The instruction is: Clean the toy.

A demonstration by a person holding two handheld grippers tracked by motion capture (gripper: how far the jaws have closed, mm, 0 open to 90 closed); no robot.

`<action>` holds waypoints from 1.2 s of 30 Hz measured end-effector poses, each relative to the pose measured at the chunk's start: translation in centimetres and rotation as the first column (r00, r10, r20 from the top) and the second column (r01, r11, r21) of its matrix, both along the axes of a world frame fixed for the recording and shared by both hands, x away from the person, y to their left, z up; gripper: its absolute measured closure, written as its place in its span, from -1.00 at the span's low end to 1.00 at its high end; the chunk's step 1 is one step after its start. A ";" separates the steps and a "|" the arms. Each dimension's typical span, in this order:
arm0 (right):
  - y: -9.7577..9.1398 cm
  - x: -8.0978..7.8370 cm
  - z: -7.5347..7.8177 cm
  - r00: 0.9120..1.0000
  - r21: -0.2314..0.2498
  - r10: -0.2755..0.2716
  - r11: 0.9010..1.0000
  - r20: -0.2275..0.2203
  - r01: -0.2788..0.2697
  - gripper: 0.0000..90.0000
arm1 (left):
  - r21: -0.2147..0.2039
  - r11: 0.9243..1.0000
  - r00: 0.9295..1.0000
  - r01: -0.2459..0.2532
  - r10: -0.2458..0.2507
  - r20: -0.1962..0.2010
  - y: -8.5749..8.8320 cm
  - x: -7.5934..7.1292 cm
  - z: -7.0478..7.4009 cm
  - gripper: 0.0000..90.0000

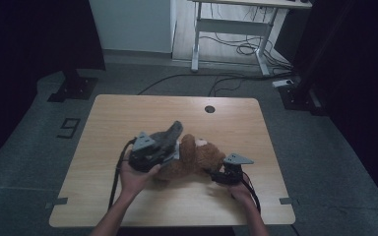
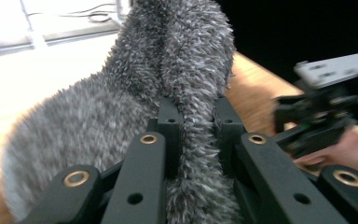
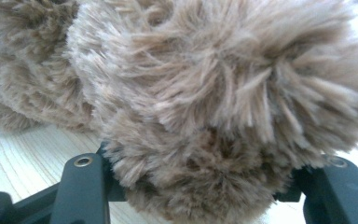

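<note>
A: What does each gripper hold?

B: The left gripper (image 2: 198, 140) is pinched tight on a fold of the grey plush toy (image 2: 121, 116), which rises ahead of its jaws. The right gripper (image 3: 200, 186) is clamped half-wide around a limb of the brown teddy bear (image 3: 214, 93), directly ahead of it and low over the wooden table (image 3: 23, 149).

A: Where do the toys lie?

B: Between the two grippers, the grey one against the bear (image 1: 197, 157), mid-table.

A: What might go wrong?

B: Judged from the thin fold held, the grey fur could slip free under pull. If the piles cling together, the bear could drag or twist out of the right grip.

A: Any containers?

B: None in view.
</note>
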State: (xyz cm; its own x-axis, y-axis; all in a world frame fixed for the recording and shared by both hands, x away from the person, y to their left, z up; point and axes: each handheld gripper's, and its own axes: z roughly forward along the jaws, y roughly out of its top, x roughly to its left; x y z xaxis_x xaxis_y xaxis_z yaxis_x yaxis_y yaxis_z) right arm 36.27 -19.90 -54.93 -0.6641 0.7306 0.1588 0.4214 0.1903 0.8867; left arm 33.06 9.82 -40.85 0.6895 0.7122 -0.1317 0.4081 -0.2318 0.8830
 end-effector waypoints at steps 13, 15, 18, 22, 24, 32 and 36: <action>-0.1 0.0 0.0 1.000 -0.004 0.004 1.000 0.000 -0.004 -0.14 | 0.166 0.977 0.990 0.134 -0.124 -0.072 -11.5 2.7 -1.7 0.72; -0.1 0.0 0.0 1.000 -0.001 0.003 1.000 -0.005 -0.003 -0.14 | 0.195 0.973 0.990 0.125 -0.108 -0.093 -11.8 3.3 -2.9 0.72; -0.1 0.0 0.0 1.000 -0.007 0.004 1.000 -0.003 -0.004 -0.14 | 0.219 0.970 0.992 0.109 -0.091 -0.090 -11.6 3.7 -4.0 0.72; 0.0 -0.1 0.0 1.000 -0.008 0.003 1.000 -0.005 -0.003 -0.14 | 0.286 0.956 0.998 0.060 -0.052 -0.037 -10.8 3.6 -4.1 0.73; 0.0 -0.1 0.0 1.000 -0.009 0.004 1.000 -0.005 -0.004 -0.15 | 0.297 0.954 0.999 0.031 -0.025 -0.026 -9.8 3.7 -4.0 0.73; 0.0 -0.1 0.0 1.000 -0.004 0.006 1.000 -0.003 -0.006 -0.14 | 0.194 0.979 0.997 0.056 -0.043 -0.068 -7.9 3.5 -2.8 0.73; -0.1 0.0 0.0 1.000 -0.001 0.005 1.000 -0.007 -0.005 -0.14 | 0.195 0.972 0.991 0.128 -0.117 -0.069 -10.4 2.6 -2.2 0.72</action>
